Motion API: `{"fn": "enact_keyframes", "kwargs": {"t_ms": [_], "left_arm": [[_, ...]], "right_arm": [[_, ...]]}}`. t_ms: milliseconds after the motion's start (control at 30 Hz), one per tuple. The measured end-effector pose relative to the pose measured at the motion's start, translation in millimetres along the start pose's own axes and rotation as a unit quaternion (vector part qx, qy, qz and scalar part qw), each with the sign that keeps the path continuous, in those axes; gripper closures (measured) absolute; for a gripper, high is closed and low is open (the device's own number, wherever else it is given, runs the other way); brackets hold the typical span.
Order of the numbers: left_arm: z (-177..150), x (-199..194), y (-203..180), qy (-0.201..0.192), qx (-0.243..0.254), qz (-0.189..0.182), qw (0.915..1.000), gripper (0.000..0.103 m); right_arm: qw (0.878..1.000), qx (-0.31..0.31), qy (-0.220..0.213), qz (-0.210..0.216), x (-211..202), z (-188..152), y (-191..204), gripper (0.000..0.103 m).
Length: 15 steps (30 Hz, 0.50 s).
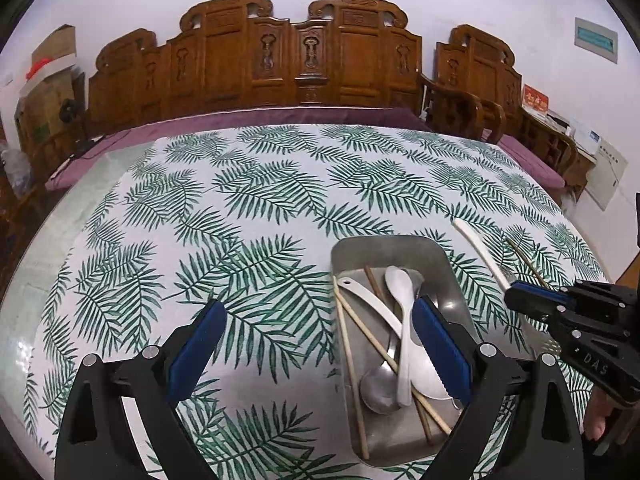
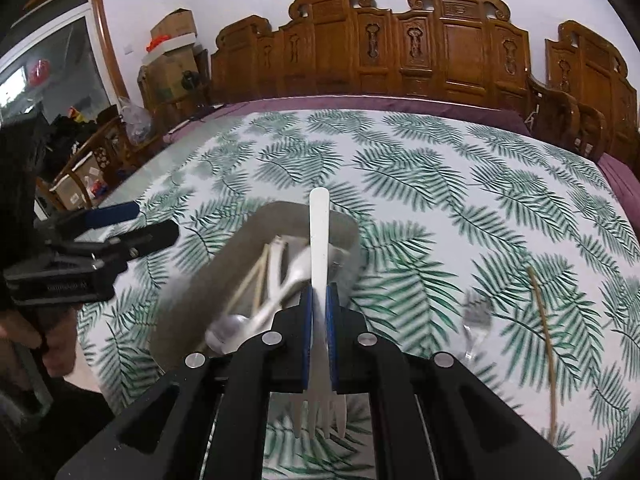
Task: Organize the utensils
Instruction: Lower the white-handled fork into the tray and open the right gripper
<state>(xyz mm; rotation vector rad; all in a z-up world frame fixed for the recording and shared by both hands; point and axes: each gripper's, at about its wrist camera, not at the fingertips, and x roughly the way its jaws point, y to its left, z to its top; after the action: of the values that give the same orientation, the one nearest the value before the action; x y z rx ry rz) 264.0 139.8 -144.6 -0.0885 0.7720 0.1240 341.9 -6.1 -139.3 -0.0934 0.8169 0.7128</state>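
White plastic fork (image 2: 320, 240) sits clenched in the right claw (image 2: 319, 312), handle pointing out over the metal tray (image 2: 256, 232), tines back toward the camera. The tray on the leaf-print desk (image 1: 240, 200) already holds spoons and chopsticks (image 1: 352, 336) in a crossed heap. A clear fork (image 2: 476, 320) and one chopstick (image 2: 544, 332) lie loose outside. The left claw (image 1: 320, 344) hangs released beside the tray. A tilted release could leave the fork propped on the rim.
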Motion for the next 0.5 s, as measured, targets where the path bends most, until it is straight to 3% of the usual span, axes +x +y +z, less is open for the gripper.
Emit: {"fn": "enact_keyframes", "kwargs": {"t_ms": [500], "left_arm": [[0.9,3.5,14.0,0.002,-0.021,0.008,0.9997,0.012]], "right_arm": [[0.999,0.023,0.032,0.018,54.8,0.9,28.0,0.095]]}}
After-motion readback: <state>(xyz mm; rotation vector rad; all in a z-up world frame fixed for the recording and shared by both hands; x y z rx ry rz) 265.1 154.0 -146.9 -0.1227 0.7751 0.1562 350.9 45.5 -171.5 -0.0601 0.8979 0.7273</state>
